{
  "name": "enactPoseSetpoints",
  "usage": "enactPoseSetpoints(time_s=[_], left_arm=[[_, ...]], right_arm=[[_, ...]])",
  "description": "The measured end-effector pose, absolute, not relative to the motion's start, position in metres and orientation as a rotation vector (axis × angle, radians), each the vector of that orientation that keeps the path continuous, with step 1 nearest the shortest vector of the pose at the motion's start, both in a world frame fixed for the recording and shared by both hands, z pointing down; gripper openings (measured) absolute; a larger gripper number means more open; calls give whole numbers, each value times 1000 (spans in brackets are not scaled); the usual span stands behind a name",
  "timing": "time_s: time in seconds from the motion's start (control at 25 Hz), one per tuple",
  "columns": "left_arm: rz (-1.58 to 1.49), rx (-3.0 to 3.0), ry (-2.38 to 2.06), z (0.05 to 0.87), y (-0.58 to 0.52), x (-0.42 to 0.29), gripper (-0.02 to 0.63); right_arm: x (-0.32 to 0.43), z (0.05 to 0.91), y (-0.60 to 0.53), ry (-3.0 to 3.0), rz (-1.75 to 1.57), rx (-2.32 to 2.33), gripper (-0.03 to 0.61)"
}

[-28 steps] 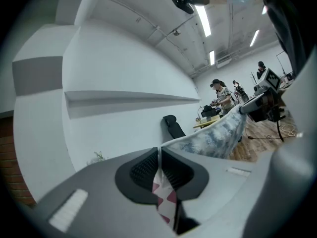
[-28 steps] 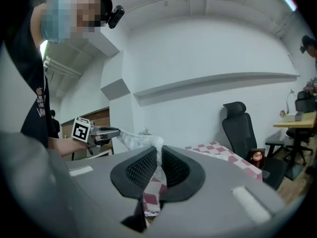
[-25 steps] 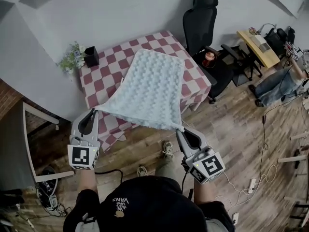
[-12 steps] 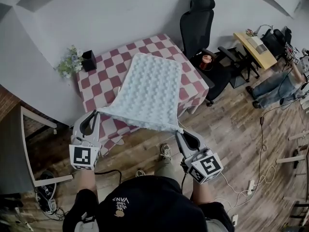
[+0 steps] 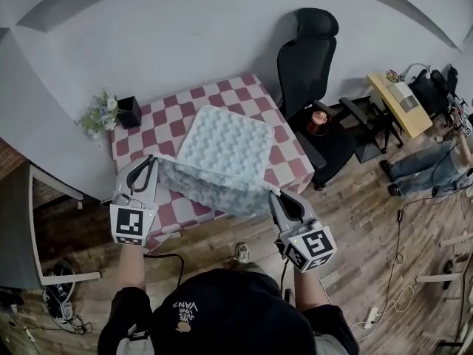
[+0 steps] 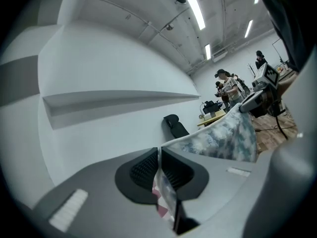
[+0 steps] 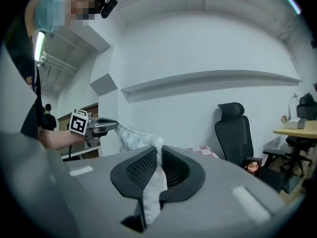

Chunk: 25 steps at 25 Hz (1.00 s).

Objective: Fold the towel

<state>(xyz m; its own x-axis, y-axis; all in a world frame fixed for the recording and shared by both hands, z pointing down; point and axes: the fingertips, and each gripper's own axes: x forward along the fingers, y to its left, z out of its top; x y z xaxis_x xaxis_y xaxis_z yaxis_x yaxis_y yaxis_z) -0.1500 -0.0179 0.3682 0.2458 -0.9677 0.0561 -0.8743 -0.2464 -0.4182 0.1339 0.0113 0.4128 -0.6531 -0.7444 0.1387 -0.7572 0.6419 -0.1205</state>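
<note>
**Folding towel: first fold partway over**

My left fingers and right fingers are each clamped on a near corner of the towel. It sits mid-frame on the checkered tabletop, with the far part flat and the near edge lifted and sagging between my hands. The first fold isn't laid down yet, and the release and any further folds are left. A second ago the towel stretched long toward the bottom of the frame. Now the held edge has gone up-frame.

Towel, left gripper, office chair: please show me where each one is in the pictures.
towel (image 5: 225, 140), head view, middle of its bumpy upper layer
left gripper (image 5: 151, 161), head view, between its fingertips at the towel's corner
office chair (image 5: 305, 61), head view, middle of the backrest
</note>
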Motion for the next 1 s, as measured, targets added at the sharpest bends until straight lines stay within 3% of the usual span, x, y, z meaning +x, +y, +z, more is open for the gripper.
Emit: enactPoseSetpoints(time_s=[0.56, 1.0], left_arm=[[-690, -2172, 1690, 390, -152, -125, 23], [-855, -2384, 1472, 486, -283, -119, 23]], right_arm=[[155, 450, -125, -2723, 324, 1237, 32], [158, 527, -230, -2457, 428, 1445, 32]])
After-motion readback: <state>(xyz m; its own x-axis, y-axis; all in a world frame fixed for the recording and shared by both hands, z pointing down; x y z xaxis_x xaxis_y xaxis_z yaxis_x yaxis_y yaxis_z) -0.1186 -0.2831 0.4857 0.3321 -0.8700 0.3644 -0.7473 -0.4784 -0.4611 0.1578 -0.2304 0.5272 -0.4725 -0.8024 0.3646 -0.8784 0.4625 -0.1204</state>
